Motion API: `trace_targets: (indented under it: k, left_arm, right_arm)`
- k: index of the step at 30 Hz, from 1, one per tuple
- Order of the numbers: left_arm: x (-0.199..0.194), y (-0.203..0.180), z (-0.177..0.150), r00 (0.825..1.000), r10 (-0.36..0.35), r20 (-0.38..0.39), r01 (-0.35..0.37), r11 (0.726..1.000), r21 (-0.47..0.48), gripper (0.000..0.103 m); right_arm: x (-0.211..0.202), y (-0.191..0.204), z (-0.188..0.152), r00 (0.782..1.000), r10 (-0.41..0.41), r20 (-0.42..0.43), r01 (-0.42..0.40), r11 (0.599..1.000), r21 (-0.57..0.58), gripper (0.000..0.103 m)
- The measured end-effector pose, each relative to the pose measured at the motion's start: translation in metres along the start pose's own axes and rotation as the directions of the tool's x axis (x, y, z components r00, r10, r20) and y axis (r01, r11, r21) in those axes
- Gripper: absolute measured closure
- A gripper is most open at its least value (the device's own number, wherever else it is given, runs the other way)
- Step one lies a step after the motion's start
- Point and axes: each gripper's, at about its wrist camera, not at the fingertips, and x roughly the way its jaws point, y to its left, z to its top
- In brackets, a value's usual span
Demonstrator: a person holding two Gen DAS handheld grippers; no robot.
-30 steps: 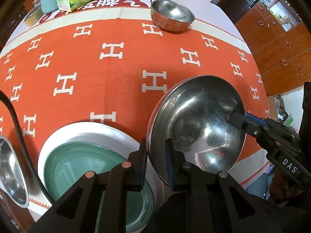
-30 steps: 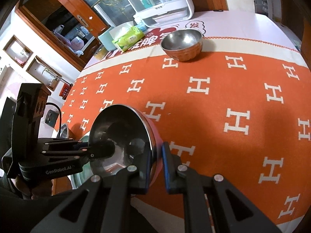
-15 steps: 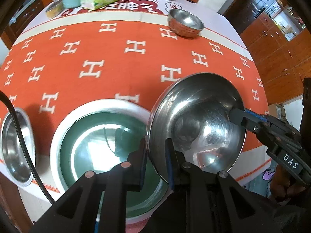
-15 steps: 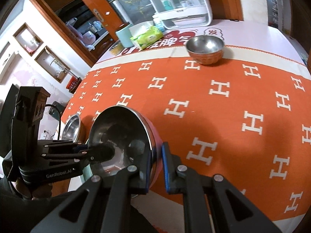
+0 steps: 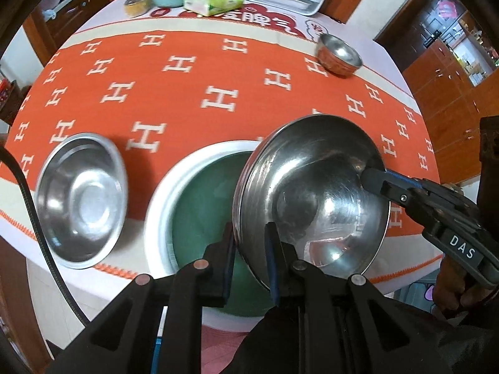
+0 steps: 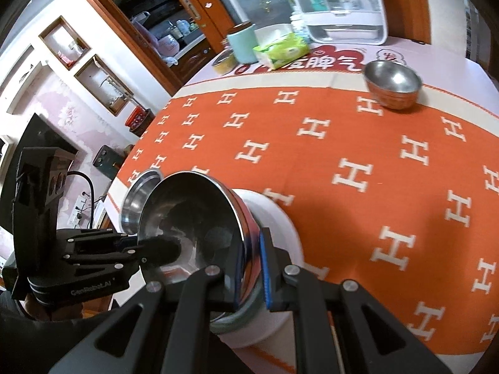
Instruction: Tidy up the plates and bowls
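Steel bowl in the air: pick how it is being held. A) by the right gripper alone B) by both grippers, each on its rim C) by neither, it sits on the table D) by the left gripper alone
B: the left gripper pinches the near rim of the steel bowl, and the right gripper clamps the opposite rim, with the bowl tilted above the green plate.

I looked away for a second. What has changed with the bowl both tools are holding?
The steel bowl, clamped at opposite rims by the left tool and the right tool, has been carried sideways until it hangs over the green plate; before it hung over bare cloth. Both grips stayed shut. The far small bowl stayed put.
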Motion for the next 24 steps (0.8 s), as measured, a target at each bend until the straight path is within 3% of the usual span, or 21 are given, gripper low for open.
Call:
trace_targets:
  k: [13, 24]
  left_arm:
    - [-0.032, 0.086, -0.007, 0.999, 0.048, 0.007, -0.048, 0.999, -0.002, 0.088]
    - [-0.045, 0.155, 0.006, 0.999, 0.042, 0.025, -0.042, 0.999, 0.004, 0.088]
  right_arm:
    - [0.052, 0.072, 0.013, 0.999, 0.045, -0.017, -0.045, 0.999, 0.005, 0.093]
    - [0.095, 0.123, 0.027, 0.999, 0.036, -0.023, -0.036, 0.999, 0.015, 0.093]
